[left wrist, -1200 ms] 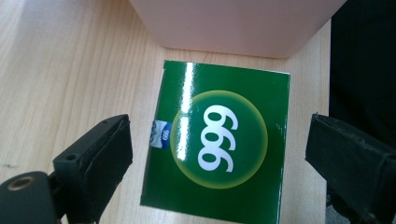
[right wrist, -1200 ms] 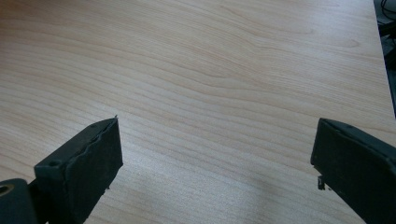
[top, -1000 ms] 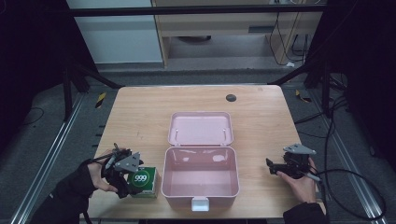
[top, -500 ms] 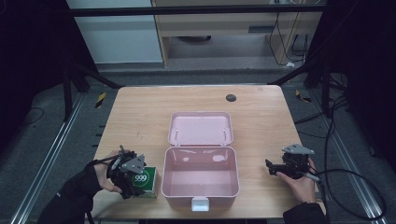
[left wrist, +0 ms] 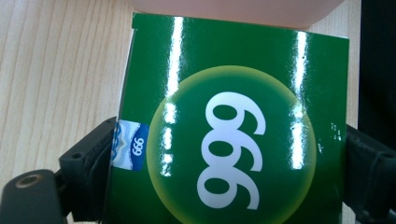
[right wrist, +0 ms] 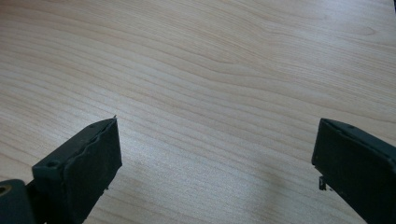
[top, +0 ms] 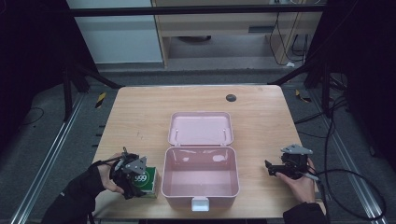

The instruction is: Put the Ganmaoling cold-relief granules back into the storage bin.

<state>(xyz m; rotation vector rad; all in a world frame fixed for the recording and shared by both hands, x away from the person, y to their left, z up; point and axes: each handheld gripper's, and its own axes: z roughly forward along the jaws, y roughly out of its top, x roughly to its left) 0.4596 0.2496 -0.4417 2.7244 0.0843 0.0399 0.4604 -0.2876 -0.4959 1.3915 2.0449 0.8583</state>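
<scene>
At the near left corner of the wooden table, green box marked 999 lying flat on the wood, just beside the left wall of the pink case. Left gripper down over the box, jaws having just been closing, box between them; seen along the left gripper view, black jaws hugging both long sides of the green box, apparently pressed against the cardboard, so judged clamped on it. Pink case open in the middle of the table, lid folded back flat behind, tray bare inside, white latch at the front edge. Over at the right, right gripper resting low on the table, well apart from the case, jaws spread wide with nothing between them but bare wood grain. Small dark round mark on the far side of the table. Progress, as a judgement: case already opened, grasp on the box just made; lifting it, carrying it over the rim, setting it inside and probably closing the lid all left to do.
</scene>
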